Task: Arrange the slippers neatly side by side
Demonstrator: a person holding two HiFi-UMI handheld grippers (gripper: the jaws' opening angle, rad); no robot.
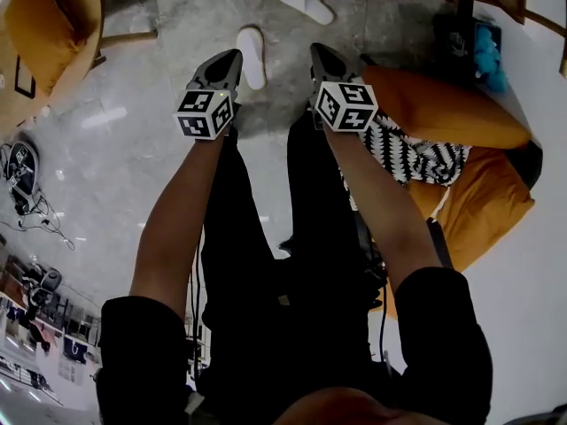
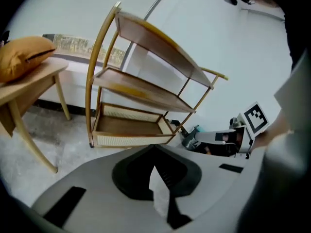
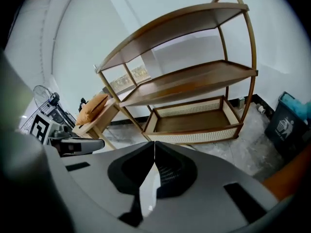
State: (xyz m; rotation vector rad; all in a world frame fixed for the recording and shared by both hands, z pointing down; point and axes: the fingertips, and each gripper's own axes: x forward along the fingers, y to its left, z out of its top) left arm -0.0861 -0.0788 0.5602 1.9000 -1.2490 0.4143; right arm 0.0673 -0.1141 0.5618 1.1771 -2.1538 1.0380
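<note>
Two white slippers lie apart on the grey floor in the head view: one slipper [image 1: 252,56] just beyond my left gripper, the other slipper [image 1: 303,1] farther off and turned at an angle. My left gripper [image 1: 234,57] is held above the floor, shut with nothing in it; its jaws meet tip to tip in the left gripper view [image 2: 154,147]. My right gripper [image 1: 316,50] is level with it to the right, also shut and empty [image 3: 154,142]. Neither gripper view shows a slipper.
A wooden shelf rack [image 3: 194,81] stands ahead against the wall. An orange beanbag [image 1: 443,109] with a black-and-white cloth [image 1: 416,153] lies right. A dark bin [image 1: 469,47] is at far right, a wooden table with an orange cushion [image 2: 24,57] left, cables [image 1: 27,193] on the floor.
</note>
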